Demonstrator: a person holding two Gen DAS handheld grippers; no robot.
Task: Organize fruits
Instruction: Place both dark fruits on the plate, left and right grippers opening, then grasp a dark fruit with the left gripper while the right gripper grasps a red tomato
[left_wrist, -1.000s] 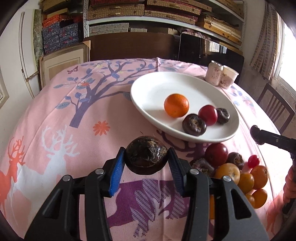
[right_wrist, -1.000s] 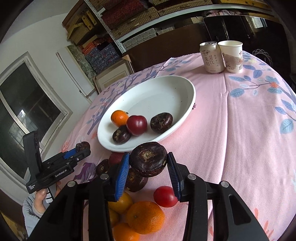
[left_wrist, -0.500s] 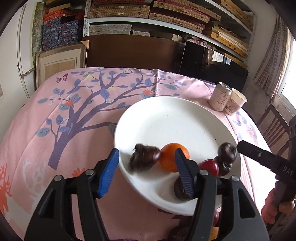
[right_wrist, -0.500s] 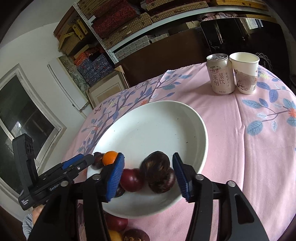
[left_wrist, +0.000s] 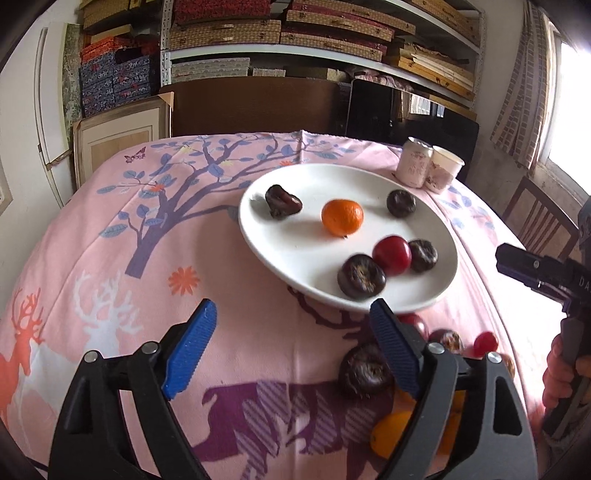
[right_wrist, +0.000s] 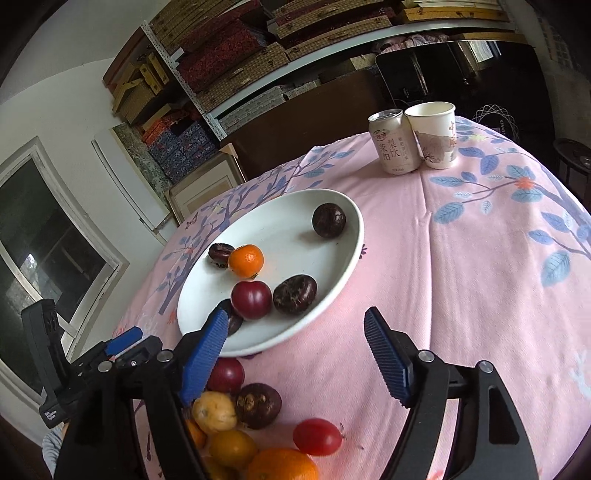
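Note:
A white plate (left_wrist: 306, 240) (right_wrist: 288, 236) holds an orange (left_wrist: 342, 217), a red plum (left_wrist: 392, 256) and several dark round fruits, one at its far left (left_wrist: 282, 206) and one near its far rim (right_wrist: 328, 220). My left gripper (left_wrist: 292, 308) hangs over the pink cloth just short of the plate, its jaws opening with nothing between them. My right gripper (right_wrist: 295, 321) is at the plate's near rim, also opening and holding nothing. A loose pile lies nearer to me: a dark fruit (left_wrist: 364, 371), a red plum (right_wrist: 227, 374), a small red fruit (right_wrist: 317, 435) and oranges (right_wrist: 282, 465).
A drink can (right_wrist: 393, 144) and a paper cup (right_wrist: 436, 134) stand together at the table's far side. A wooden chair (left_wrist: 535, 218) stands beyond the right edge. Shelves of boxes fill the back wall. A hand (left_wrist: 561, 373) holds the right gripper's handle.
Each gripper was shut on a dark fruit near the pile, carried it over the plate and let it go. Both have drawn back, jaws wider, and the two fruits lie on the plate.

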